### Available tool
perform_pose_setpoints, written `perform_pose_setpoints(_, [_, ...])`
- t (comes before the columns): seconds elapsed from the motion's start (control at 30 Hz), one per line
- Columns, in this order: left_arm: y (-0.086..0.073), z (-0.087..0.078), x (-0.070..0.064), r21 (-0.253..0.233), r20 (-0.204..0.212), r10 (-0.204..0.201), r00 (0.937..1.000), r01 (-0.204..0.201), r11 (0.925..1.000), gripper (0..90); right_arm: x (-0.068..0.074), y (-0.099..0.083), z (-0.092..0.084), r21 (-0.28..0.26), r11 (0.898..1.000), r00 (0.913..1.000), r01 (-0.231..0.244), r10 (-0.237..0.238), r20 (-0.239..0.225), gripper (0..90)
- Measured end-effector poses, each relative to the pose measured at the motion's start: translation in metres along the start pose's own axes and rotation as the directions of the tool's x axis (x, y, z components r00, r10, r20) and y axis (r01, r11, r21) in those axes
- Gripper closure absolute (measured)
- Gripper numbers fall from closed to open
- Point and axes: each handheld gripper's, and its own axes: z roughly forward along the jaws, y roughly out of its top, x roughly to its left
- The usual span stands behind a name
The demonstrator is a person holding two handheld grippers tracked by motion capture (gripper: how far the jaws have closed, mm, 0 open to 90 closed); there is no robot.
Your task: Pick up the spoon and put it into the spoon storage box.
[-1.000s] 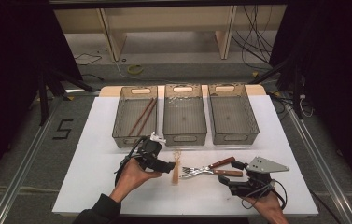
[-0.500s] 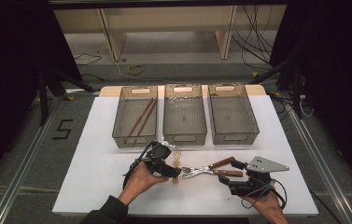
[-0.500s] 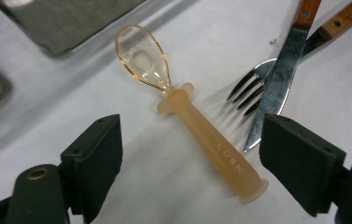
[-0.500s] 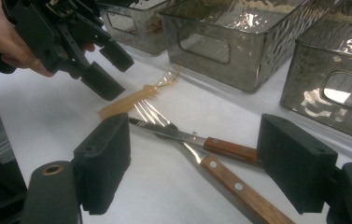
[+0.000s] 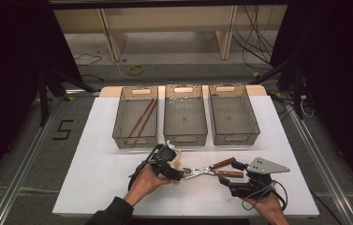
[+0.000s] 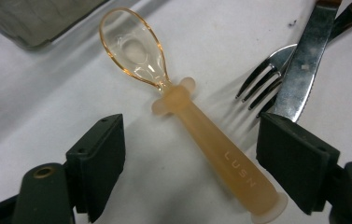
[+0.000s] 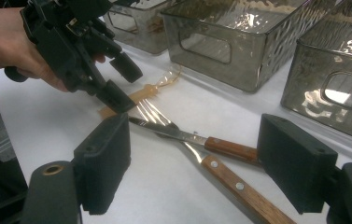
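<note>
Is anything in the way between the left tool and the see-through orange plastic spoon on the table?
Nothing visible is. The left tool has its jaws open on either side of the translucent orange plastic spoon, which lies flat on the white table. They have just been closing slightly. The metal fork and metal knife lie close beside one jaw, not across the spoon.

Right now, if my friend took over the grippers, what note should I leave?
Left gripper: open, jaws just closing a little, either side of the orange spoon, not yet gripping.
Right gripper: open, holding nothing, near the knife and fork, which lie crossed on the table.
Done: chopsticks in the left bin.
Left: grip the spoon, probably bin it, then fork and knife.
</note>
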Motion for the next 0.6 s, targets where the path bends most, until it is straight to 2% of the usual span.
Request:
perform_pose_setpoints(0.1, [-0.0008,0.0024,-0.0011,0.019,-0.025,0.016,0.9996,-0.016,0.9997,24.9,0.0004,0.0001,-0.0001,0.000,1.000,1.0000,-0.001,0.001,0.000,27.0])
perform_pose_setpoints(0.3, [-0.0012,0.0017,0.0009,0.027,-0.011,0.027,0.9996,-0.027,0.9993,28.7,0.0002,0.0001,-0.0001,0.001,1.000,1.0000,0.000,0.000,0.000,27.0])
perform_pose_setpoints(0.6, [0.0001,-0.0023,0.0075,0.051,0.048,0.034,0.9983,-0.037,0.9980,39.1,0.0005,0.0002,-0.0002,0.001,1.000,1.0000,0.000,0.000,0.001,27.2])
